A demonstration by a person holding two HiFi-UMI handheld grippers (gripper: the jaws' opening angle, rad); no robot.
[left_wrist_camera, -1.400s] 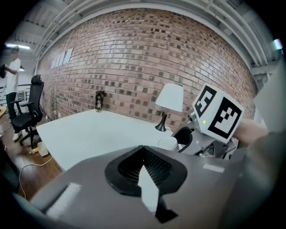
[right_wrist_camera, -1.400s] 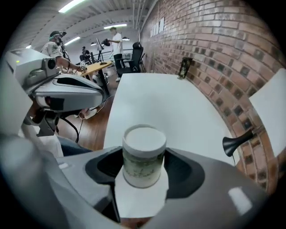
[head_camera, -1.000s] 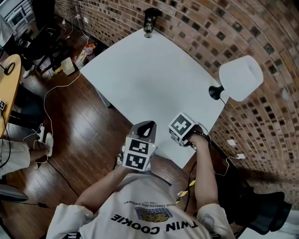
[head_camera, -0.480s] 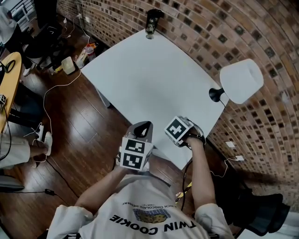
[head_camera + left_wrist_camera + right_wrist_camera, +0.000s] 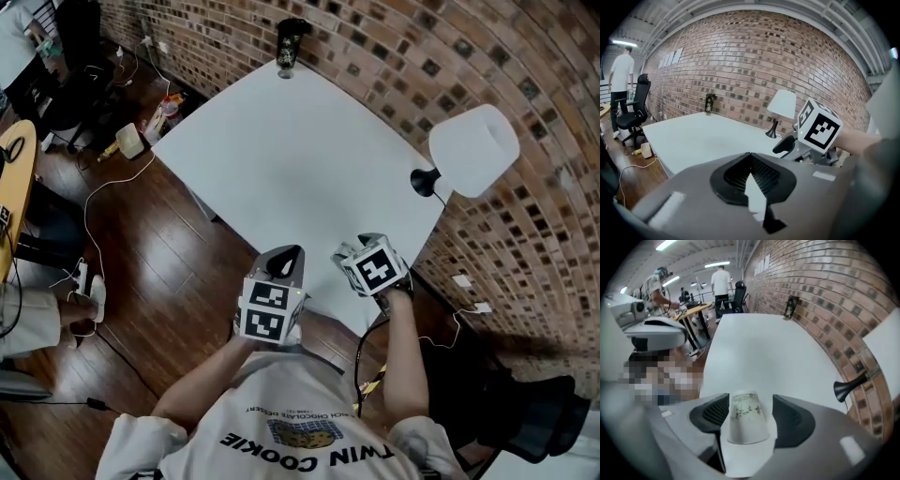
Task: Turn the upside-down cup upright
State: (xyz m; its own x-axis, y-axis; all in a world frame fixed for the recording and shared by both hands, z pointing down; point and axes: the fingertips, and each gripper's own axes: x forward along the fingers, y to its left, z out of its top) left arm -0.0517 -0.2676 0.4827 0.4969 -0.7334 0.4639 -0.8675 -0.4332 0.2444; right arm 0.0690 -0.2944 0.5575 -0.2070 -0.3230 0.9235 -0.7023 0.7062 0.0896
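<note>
1. Head view. A white table (image 5: 281, 150) is set into the corner of a brick wall (image 5: 422, 56), over a dark wood floor (image 5: 169, 272). Both tongs hang over its near edge. The left tongs (image 5: 289, 255) sit just left of the right tongs (image 5: 352, 255). The cup is hidden here. A lamp (image 5: 473, 150) stands ahead and right of the right tongs, and a dark bottle (image 5: 291, 42) far ahead at the back corner.

2. Left gripper view. The left tongs (image 5: 751, 157) are pressed together at the tips and hold nothing. Bare tabletop lies ahead of them, and the right tongs' marker cube (image 5: 818, 126) is close on their right.

3. Right gripper view. The right tongs (image 5: 749, 399) are spread, with the upside-down cup (image 5: 747, 420) standing between the pads. The left pad is about touching it and the right pad is apart.

4. Likely hazards. The cup looks like thin paper and tapers upward. A lopsided close could shove it, a hard one could crush it, and a high grip could slip off. The table edge lies just behind the tongs, so a nudged cup may drop.

5. Open room. There is ample space ahead and to the left. The lamp and wall limit a swing to the right.
</note>
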